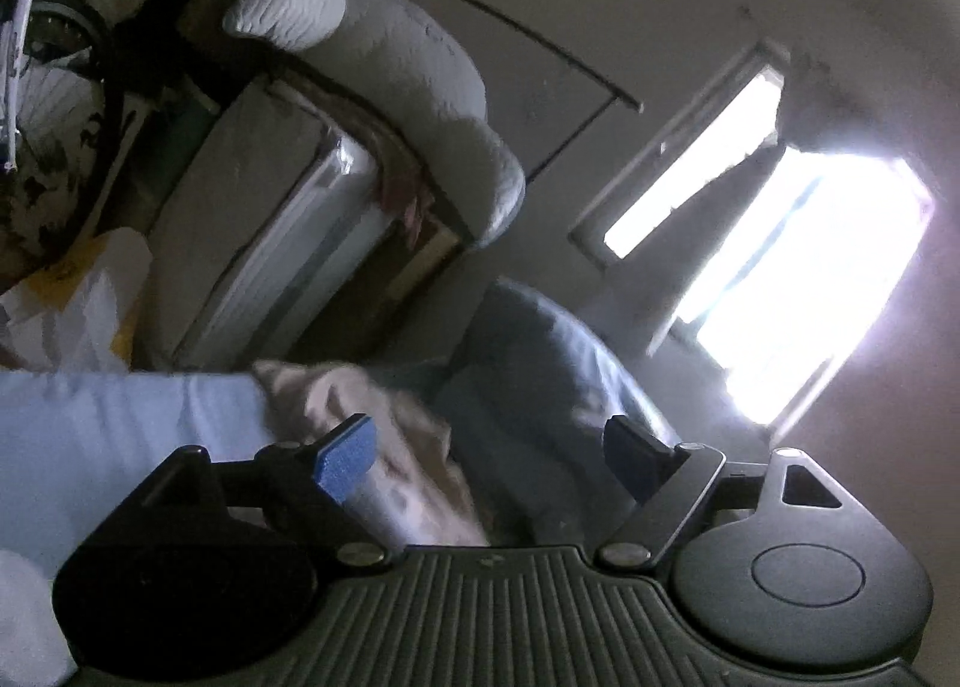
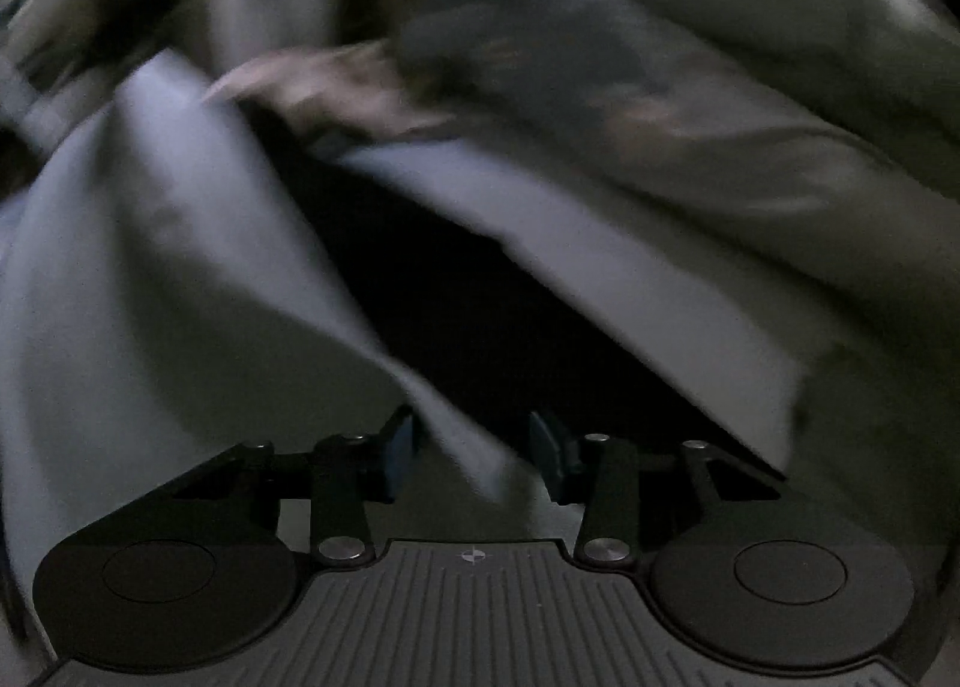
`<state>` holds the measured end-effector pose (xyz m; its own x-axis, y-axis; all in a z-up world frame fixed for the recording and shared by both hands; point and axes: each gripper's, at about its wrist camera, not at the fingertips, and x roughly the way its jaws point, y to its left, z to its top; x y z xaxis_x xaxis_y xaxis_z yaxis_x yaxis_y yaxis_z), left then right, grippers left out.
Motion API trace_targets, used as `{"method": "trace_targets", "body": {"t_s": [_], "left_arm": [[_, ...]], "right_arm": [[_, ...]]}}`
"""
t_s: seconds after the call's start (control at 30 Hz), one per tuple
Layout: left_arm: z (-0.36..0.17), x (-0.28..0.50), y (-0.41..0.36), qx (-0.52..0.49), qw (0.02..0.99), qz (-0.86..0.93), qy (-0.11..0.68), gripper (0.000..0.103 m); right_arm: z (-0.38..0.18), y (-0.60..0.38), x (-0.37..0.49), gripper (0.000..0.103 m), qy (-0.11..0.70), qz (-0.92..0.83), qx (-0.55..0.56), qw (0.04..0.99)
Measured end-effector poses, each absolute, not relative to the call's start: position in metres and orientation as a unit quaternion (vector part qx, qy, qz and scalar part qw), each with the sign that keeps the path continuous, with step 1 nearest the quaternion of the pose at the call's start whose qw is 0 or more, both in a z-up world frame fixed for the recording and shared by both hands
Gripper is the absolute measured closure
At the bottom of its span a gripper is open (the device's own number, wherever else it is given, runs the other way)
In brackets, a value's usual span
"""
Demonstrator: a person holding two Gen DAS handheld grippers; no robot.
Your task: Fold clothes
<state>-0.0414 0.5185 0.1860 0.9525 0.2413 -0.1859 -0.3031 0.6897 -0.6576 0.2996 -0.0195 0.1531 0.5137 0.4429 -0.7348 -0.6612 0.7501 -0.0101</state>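
Observation:
In the left wrist view my left gripper [image 1: 489, 459] is open and holds nothing, tilted up toward a wall. A light blue garment [image 1: 120, 435] lies at the left, a crumpled beige cloth [image 1: 384, 447] sits between the fingers' line, and a dark blue garment [image 1: 540, 387] lies behind it. In the blurred right wrist view my right gripper [image 2: 471, 447] is open, with an edge of the light blue garment [image 2: 150, 267] hanging between its fingers. An olive-grey cloth [image 2: 750, 159] lies at the right.
A bright window [image 1: 798, 279] is at the right of the left wrist view. A padded headboard or rolled bedding [image 1: 420, 75] and a mattress edge [image 1: 270, 219] stand at the left, with a plastic bag [image 1: 78, 303] below them. The right wrist view is dark and motion-blurred.

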Motion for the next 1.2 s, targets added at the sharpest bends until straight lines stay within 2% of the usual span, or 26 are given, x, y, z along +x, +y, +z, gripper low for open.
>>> {"method": "trace_targets", "body": {"t_s": [0.13,0.2,0.33,0.47,0.67,0.83,0.9,0.97,1.03,1.07,1.13,1.2], "left_arm": [[0.161,-0.034,0.504,-0.363,0.919,0.130,0.089,0.017],[0.149,-0.026,0.499,-0.366,0.915,0.119,0.116,0.017],[0.128,-0.011,0.498,-0.361,0.912,0.115,0.153,0.017],[0.107,0.003,0.529,-0.408,0.892,0.130,0.147,0.017],[0.065,0.038,0.588,-0.492,0.845,0.146,0.149,0.018],[0.023,0.083,0.601,-0.517,0.819,0.144,0.202,0.025],[0.014,0.093,0.604,-0.520,0.820,0.142,0.193,0.025],[0.009,0.099,0.609,-0.529,0.820,0.138,0.173,0.035],[0.006,0.104,0.616,-0.545,0.814,0.127,0.156,0.075],[0.009,0.107,0.616,-0.536,0.820,0.123,0.159,0.083],[0.018,0.110,0.613,-0.507,0.839,0.115,0.163,0.095],[0.031,0.103,0.611,-0.498,0.847,0.112,0.147,0.097]], "right_arm": [[0.176,-0.061,0.318,0.052,0.361,0.214,0.010,0.908],[0.185,-0.078,0.314,0.049,0.365,0.193,0.053,0.909],[0.200,-0.104,0.270,0.038,0.357,0.208,0.035,0.910],[0.215,-0.135,0.211,0.031,0.350,0.219,0.011,0.911],[0.245,-0.177,0.136,0.025,0.345,0.194,0.032,0.918],[0.263,-0.194,0.096,0.025,0.339,0.153,0.042,0.927],[0.268,-0.197,0.087,0.024,0.337,0.142,0.046,0.930],[0.272,-0.195,0.083,0.024,0.336,0.136,0.045,0.931],[0.274,-0.191,0.080,0.020,0.336,0.134,0.039,0.932],[0.274,-0.189,0.080,0.020,0.337,0.133,0.038,0.931],[0.274,-0.184,0.080,0.020,0.339,0.135,0.038,0.930],[0.274,-0.179,0.079,0.020,0.339,0.140,0.037,0.930]]}}
